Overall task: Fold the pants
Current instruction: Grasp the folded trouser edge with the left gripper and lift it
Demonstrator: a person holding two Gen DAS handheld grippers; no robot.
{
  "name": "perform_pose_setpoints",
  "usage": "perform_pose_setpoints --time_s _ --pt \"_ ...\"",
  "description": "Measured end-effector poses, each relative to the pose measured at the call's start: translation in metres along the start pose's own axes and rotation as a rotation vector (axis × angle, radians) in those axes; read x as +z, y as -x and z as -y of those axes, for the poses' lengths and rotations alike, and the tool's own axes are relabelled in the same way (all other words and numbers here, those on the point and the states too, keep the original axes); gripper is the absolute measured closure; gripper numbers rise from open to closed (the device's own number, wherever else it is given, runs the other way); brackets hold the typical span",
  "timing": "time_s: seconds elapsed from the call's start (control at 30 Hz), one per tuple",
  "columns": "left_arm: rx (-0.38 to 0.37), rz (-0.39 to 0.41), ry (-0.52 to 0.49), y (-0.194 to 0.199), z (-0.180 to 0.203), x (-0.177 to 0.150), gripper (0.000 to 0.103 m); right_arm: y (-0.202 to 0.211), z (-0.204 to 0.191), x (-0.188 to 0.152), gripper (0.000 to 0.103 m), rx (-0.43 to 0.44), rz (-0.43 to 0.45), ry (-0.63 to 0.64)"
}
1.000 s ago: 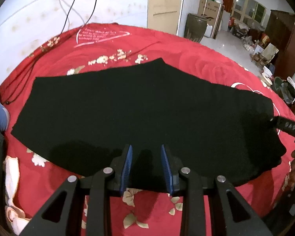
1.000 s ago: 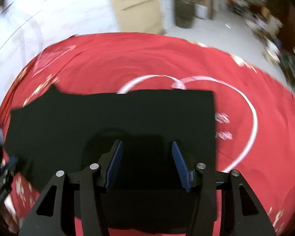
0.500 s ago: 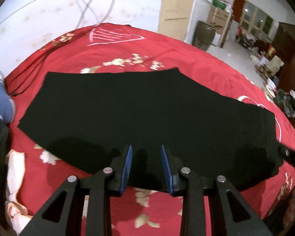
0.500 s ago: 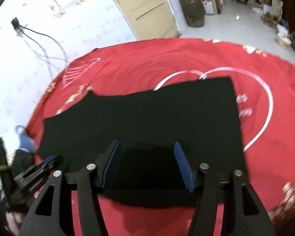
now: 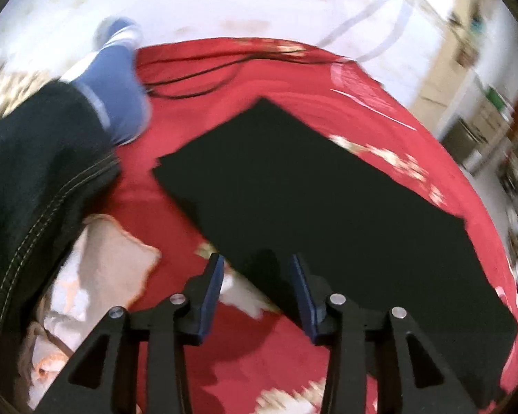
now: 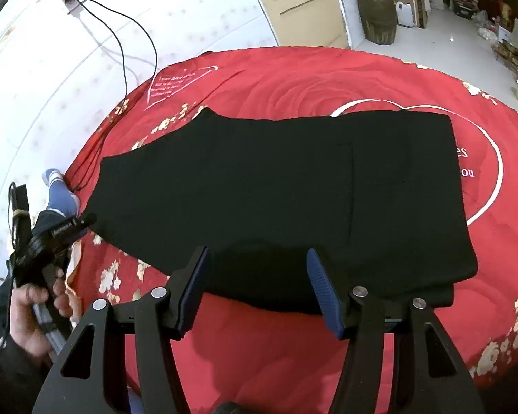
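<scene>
The black pants (image 6: 279,186) lie flat on a red bedspread (image 6: 293,79), folded lengthwise, waist at the right and leg ends at the left. My right gripper (image 6: 257,286) is open and empty, just above the pants' near edge. My left gripper (image 5: 255,293) is open and empty, above the near edge of the leg end of the pants (image 5: 321,207). The left gripper also shows in the right wrist view (image 6: 55,234), held in a hand left of the leg ends.
My own leg in dark trousers (image 5: 27,179) with a blue sock (image 5: 117,79) rests on the bed's left side. A black cable (image 6: 127,45) hangs down the white wall and runs onto the bed. A brown jar (image 6: 376,17) stands on the floor beyond.
My left gripper has swung left toward the leg ends; its view now shows my leg and sock. My right gripper has pulled back and risen, so the whole garment shows.
</scene>
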State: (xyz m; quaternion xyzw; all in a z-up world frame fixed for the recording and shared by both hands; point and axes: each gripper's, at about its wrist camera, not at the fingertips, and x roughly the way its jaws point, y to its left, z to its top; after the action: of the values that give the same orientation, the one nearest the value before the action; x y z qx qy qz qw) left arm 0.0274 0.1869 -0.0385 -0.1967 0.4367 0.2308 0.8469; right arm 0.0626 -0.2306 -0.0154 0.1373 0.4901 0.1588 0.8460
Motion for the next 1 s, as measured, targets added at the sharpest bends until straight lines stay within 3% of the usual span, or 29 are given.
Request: perform_pose_setpoints --time_s 0.13,0.33,0.53,0.6,0.63,0.7,0.83,1.0 --pt "0.022 -0.002 0.068 -0.024 -0.016 0.005 0.060 -0.005 0.001 0.001 0.045 0.012 -0.018 -0.011" --pt "0.027 0.091 0.072 -0.041 -0.020 0.022 0.056 -0.012 0.002 0.002 0.045 0.030 -0.047 -0.016" --pt "0.018 0.132 0.017 -0.052 -0.013 0.036 0.057 -0.018 0.006 0.002 0.045 0.045 -0.069 -0.040" --pt "0.024 0.136 -0.002 -0.053 -0.009 0.040 0.066 -0.021 0.007 0.003 0.045 0.052 -0.076 -0.048" --pt "0.030 0.138 -0.009 -0.053 -0.009 0.041 0.078 -0.021 0.008 0.003 0.045 0.054 -0.078 -0.051" --pt "0.037 0.139 -0.021 -0.055 -0.006 0.046 0.090 -0.023 0.008 0.003 0.045 0.058 -0.081 -0.054" --pt "0.020 0.121 -0.020 -0.048 -0.006 0.047 0.095 -0.025 0.010 0.003 0.045 0.063 -0.086 -0.059" --pt "-0.129 0.151 -0.072 -0.013 0.013 0.052 0.097 -0.022 0.013 0.003 0.045 0.073 -0.071 -0.080"
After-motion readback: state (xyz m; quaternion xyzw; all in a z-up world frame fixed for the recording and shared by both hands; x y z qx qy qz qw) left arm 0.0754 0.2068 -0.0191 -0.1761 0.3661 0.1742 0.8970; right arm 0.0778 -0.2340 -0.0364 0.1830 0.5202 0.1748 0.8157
